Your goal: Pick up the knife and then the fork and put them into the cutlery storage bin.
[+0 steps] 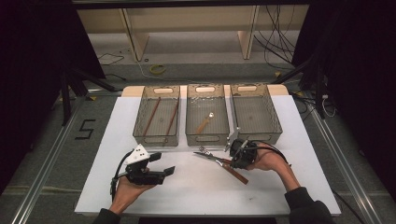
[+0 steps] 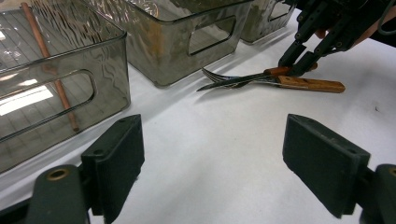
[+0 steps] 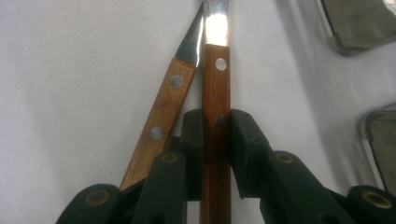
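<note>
The right claw (image 3: 215,140) is clamped on one wooden handle (image 3: 215,93) of two utensils lying crossed on the counter (image 1: 196,186) near the bins; lifting straight up should spare the second handle (image 3: 161,116). The left gripper view reveals fork tines (image 2: 215,76); the left claw (image 2: 210,163) stands apart, empty

Three clear bins (image 1: 207,114) in a row at the far side of my bench (image 1: 140,196). Two long brown sticks (image 1: 152,115) in the left bin. One wooden-handled utensil (image 1: 204,124) in the middle bin. Two wooden-handled pieces on the bench: one fork (image 2: 233,77), one knife (image 2: 308,84), lying crossed. Two grippers of mine, one per hand, two jaws each.
</note>
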